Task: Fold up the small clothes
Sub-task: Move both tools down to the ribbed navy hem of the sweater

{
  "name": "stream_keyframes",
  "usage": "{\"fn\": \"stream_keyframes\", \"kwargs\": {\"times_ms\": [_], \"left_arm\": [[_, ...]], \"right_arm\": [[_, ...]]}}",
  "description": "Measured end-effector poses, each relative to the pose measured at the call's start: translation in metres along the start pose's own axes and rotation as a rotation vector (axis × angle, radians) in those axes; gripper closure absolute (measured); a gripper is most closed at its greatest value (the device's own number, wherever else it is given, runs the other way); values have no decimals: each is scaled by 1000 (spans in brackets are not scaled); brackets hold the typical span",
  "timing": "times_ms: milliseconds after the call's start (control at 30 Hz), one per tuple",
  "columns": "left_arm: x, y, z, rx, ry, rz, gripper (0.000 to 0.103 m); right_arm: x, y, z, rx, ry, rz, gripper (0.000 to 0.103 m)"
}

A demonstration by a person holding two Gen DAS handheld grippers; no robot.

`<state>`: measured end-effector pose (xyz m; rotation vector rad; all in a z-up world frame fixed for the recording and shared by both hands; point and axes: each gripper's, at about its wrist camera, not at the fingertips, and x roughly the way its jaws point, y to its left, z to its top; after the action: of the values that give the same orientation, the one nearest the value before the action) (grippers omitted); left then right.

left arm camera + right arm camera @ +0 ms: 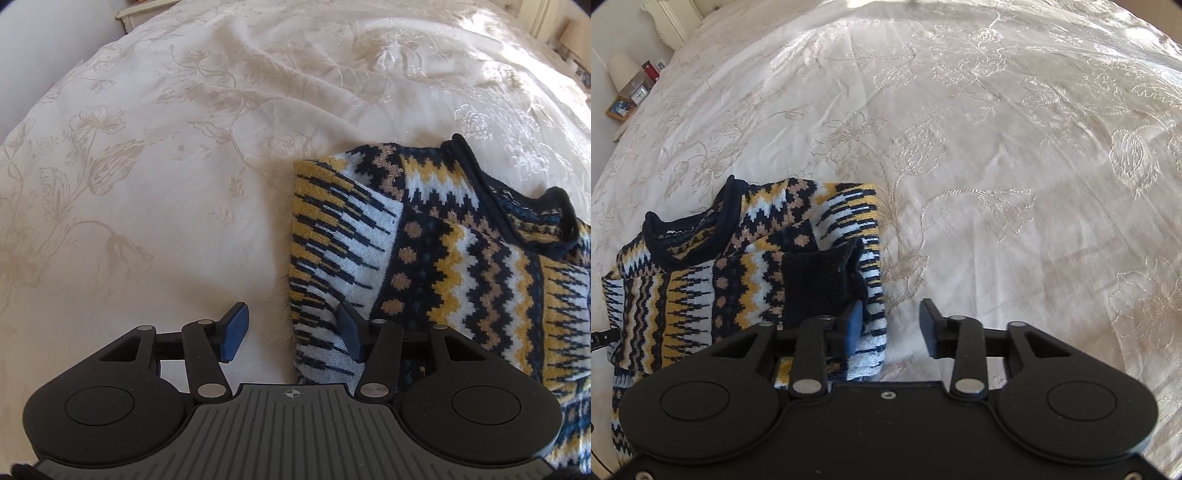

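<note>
**Soft knit, both tools apart at its side edges**

The left tool (291,338) stands with its pads spread, straddling the left folded edge of the patterned sweater (443,258) at the lower middle of the left wrist view; one pad lies over the knit, the other over bare bedspread (147,184). The right tool (892,326) is likewise apart, gripping nothing, at the sweater's (701,288) right edge in the lower middle of its view, one pad just beside the dark cuff (816,284) of the sleeve folded onto the body.

The sweater lies on the bed, sleeves turned in, its collar (517,206) toward the upper part of each frame. It looks like a thick, limp knit: light, not fragile, likely to sag and stretch if lifted by one layer. A pinch through all layers at the side edges, low near the hem, would probably carry it best. A bedside table (631,99) sits at the upper left.
</note>
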<state>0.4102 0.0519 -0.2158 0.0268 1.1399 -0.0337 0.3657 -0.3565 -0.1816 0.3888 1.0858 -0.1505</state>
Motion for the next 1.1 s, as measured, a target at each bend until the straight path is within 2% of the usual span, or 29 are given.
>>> {"fn": "stream_keyframes", "kwargs": {"times_ms": [100,167,333,400,833,1100], "left_arm": [[-9,8,-5,-17,-10,-13,48],[-20,13,-10,-22,-25,-13,49],[-53,30,-29,-55,-85,-4,49],[-64,36,-38,-76,-94,-16,49],[-100,59,-97,-64,-66,-143,49],[-112,55,-136,22,-47,-186,49]], "right_arm": [[-10,9,-2,-9,-22,11,43],[-17,15,-4,-17,-41,22,29],[-30,35,-15,-46,-56,48,25],[-33,43,-22,-59,-53,64,18],[-61,86,-92,-68,-51,88,12],[-79,88,-144,-22,-44,82,12]]}}
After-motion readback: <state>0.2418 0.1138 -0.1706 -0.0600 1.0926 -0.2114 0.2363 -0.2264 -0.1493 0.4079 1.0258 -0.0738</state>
